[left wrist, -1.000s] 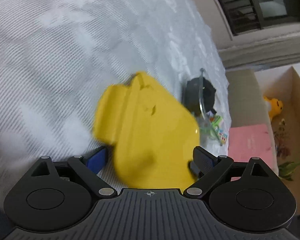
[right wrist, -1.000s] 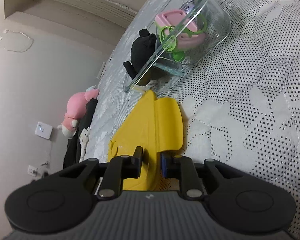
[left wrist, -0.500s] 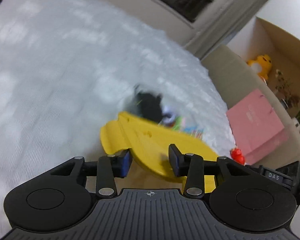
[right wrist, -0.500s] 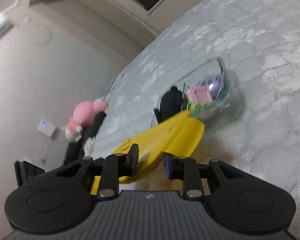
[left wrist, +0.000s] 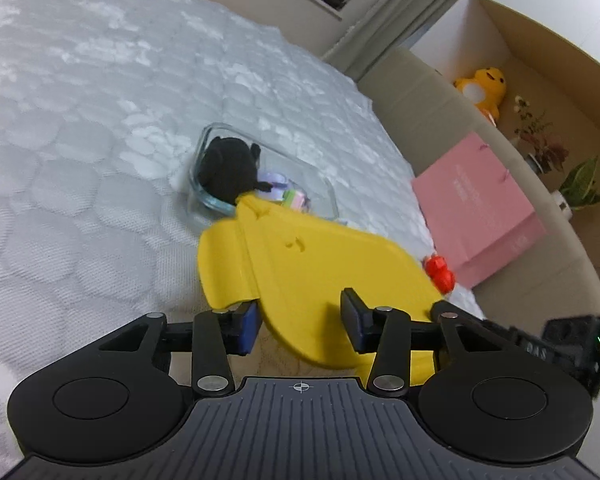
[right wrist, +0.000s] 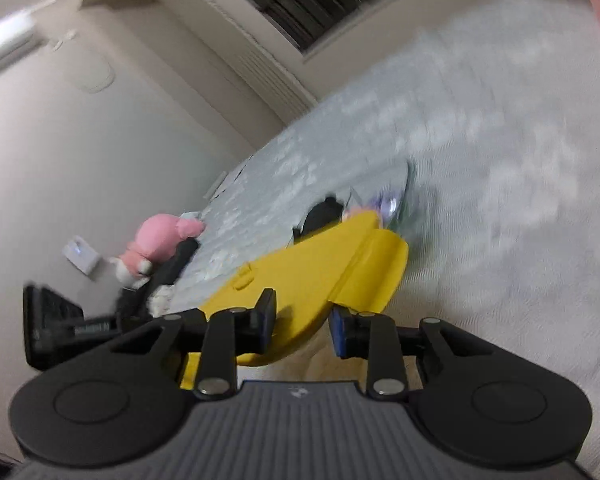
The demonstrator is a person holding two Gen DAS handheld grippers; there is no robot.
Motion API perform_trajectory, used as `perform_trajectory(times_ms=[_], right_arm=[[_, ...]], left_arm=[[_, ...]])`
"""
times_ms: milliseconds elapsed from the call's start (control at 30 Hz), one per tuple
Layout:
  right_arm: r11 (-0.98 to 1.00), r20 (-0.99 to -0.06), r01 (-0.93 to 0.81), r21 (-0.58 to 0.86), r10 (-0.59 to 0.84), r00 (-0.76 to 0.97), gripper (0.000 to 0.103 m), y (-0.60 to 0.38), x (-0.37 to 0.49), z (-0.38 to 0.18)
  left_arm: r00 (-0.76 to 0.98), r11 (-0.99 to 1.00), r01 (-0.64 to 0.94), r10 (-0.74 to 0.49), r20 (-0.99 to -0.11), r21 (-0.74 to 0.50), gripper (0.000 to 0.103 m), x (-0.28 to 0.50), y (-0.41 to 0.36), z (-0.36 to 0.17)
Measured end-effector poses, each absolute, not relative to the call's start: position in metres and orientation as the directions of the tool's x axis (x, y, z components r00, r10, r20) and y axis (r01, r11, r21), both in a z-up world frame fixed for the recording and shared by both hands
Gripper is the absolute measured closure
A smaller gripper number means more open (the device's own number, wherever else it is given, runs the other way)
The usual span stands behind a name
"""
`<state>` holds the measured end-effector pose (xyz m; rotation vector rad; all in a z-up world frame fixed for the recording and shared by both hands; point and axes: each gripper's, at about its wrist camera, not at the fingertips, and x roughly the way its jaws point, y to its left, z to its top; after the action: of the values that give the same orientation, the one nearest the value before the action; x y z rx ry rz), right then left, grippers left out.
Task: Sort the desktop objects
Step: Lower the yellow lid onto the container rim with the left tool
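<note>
Compared with a second ago: lifted clear of the bed [left wrist: 80, 160] and drawn back, with the glass container [left wrist: 210, 200] now smaller and farther ahead. Probably means the sorting is done and capping comes next. On the left, keeps the left hand-held gripper [left wrist: 300, 326] spread, with the yellow lid [left wrist: 320, 264] lying tilted across the gap, short of the container. On the right, seems to pinch the lid's edge in the right hand-held gripper [right wrist: 302, 330], narrowly parted.
</note>
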<state>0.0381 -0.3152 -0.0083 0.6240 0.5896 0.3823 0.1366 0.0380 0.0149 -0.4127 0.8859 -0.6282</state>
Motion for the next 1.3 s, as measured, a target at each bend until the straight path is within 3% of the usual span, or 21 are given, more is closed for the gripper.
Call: perform_trajectory(times_ms=[133,267,367,467,533,633,700,767,833,933,1167,1300], right_arm=[[0.818,-0.370,-0.176,0.547,0.425,0.826,0.072,-0.305,0.075,0.006],[0.809,-0.399,-0.112,0.576,0.398,0.826,0.072,-0.305,0.139,-0.002],[0.776,-0.473,-0.017,0.631,0.402,0.784,0.072,-0.308,0.179,-0.028],[0.757,-0.499,0.038,0.653,0.392,0.773,0.071,-0.308,0.190,-0.053],[0.735,-0.479,0.046,0.676,0.392,0.785,0.072,-0.311,0.187,-0.066],[0.784,-0.464,0.027,0.620,0.339,0.818,0.071,-0.306,0.181,-0.064],[0.824,-0.482,0.031,0.566,0.300,0.823,0.067,-0.298,0.173,-0.054],[0.875,-0.490,0.002,0.484,0.270,0.829,0.050,-0.287,0.159,-0.041],[0.919,-0.475,0.015,0.394,0.189,0.859,0.043,-0.279,0.144,-0.028],[0.948,-0.455,0.094,0.305,0.058,0.889,0.043,-0.276,0.129,-0.016],[0.739,-0.529,0.224,0.635,0.205,0.823,0.042,-0.303,0.135,-0.061],[0.640,-0.534,0.282,0.715,0.240,0.810,0.054,-0.310,0.136,-0.086]], left_arm=[[0.539,0.770,0.335,-0.629,-0.560,-0.543,0.052,0.189,0.025,0.016],[0.580,0.821,0.285,-0.558,-0.593,-0.495,0.051,0.252,0.011,0.005],[0.547,0.849,0.220,-0.515,-0.660,-0.480,0.050,0.286,0.005,-0.020],[0.556,0.863,0.235,-0.497,-0.666,-0.448,0.055,0.291,0.002,-0.029],[0.572,0.891,0.247,-0.452,-0.684,-0.381,0.048,0.287,-0.005,-0.028],[0.584,0.890,0.247,-0.453,-0.674,-0.384,0.042,0.285,-0.007,-0.032],[0.615,0.901,0.225,-0.426,-0.663,-0.370,0.043,0.278,-0.002,-0.029],[0.656,0.915,0.205,-0.393,-0.644,-0.348,0.035,0.267,0.004,-0.023],[0.690,0.926,0.186,-0.362,-0.627,-0.330,0.022,0.259,0.010,-0.017],[0.669,0.903,0.194,-0.407,-0.622,-0.383,0.021,0.259,0.016,-0.012],[0.580,0.881,0.153,-0.446,-0.681,-0.447,0.020,0.274,0.007,-0.037],[0.554,0.832,0.114,-0.507,-0.661,-0.542,0.020,0.274,0.016,-0.046]])
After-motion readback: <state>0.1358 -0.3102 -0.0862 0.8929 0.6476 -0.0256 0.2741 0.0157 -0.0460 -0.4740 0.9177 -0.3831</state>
